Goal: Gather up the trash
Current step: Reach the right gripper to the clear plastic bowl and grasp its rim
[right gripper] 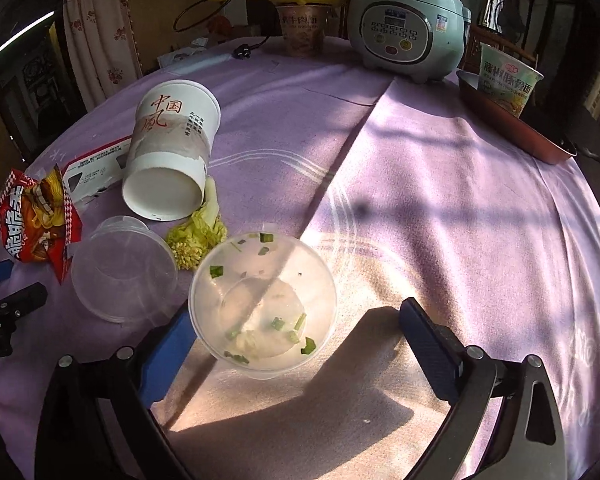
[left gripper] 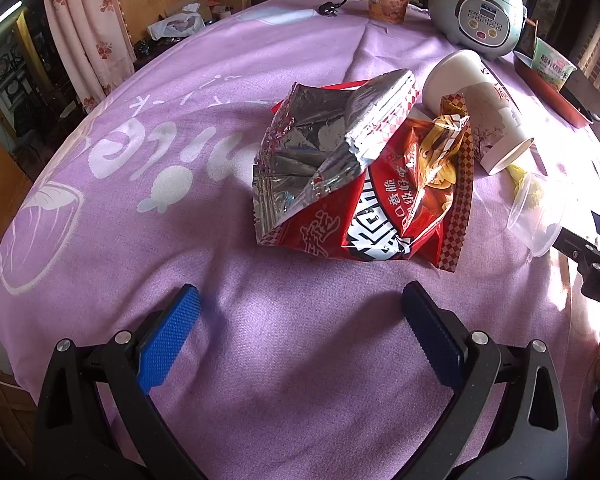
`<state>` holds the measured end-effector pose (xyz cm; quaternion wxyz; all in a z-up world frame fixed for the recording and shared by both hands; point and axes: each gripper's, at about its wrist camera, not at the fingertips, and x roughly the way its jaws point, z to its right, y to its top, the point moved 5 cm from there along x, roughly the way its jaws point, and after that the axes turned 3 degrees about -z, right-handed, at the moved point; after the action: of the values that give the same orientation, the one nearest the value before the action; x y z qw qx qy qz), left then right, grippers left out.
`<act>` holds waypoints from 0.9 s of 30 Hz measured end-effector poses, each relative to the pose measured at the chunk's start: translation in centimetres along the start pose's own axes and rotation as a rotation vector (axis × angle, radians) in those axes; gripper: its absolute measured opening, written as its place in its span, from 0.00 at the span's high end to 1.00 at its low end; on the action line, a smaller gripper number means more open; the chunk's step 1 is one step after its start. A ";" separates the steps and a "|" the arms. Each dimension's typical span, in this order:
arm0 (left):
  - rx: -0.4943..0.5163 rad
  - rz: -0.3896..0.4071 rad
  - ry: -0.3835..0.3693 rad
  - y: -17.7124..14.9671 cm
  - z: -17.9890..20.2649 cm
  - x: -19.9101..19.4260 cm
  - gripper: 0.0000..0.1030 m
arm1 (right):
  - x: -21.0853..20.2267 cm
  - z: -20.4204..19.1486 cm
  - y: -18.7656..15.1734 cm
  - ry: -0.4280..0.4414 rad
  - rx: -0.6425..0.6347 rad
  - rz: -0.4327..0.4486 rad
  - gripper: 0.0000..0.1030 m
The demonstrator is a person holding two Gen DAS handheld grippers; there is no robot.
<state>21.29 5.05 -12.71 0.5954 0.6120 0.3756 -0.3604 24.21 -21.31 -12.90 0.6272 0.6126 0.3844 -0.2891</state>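
A torn red and silver snack bag (left gripper: 352, 176) lies on the purple tablecloth, just beyond my open, empty left gripper (left gripper: 300, 300). A white paper cup (left gripper: 476, 100) lies on its side behind it; it also shows in the right wrist view (right gripper: 172, 152). My right gripper (right gripper: 296, 316) is open, with a clear plastic bowl (right gripper: 262, 304) holding green scraps between its fingers, close to the left finger. A second clear plastic cup (right gripper: 124, 268) lies left of it, with a yellow-green vegetable scrap (right gripper: 198, 240) and the snack bag (right gripper: 36, 224) nearby.
A grey rice cooker (right gripper: 404, 24), a brown noodle cup (right gripper: 302, 30), and a green noodle cup (right gripper: 508, 80) in a red tray (right gripper: 540, 140) stand at the table's far side. A red and white box (right gripper: 96, 168) lies under the paper cup.
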 end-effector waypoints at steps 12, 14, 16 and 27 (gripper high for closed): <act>0.000 0.000 0.000 0.0 0.0 0.0 0.05 | -1.2 0.5 0.2 0.038 0.064 0.059 0.48; 0.000 0.000 0.000 0.0 0.0 0.0 0.05 | -1.6 0.7 0.3 0.045 0.082 0.077 0.48; 0.000 0.000 0.000 0.0 0.0 0.0 0.05 | -1.6 1.1 0.4 0.044 0.104 0.077 0.48; 0.033 0.035 -0.058 0.0 0.8 -1.0 0.06 | -1.0 1.6 0.0 0.065 0.167 0.051 0.47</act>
<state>20.85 4.21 -11.78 0.6022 0.6172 0.3416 -0.3738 23.91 -23.03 -12.14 0.5682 0.6813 0.3634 -0.2844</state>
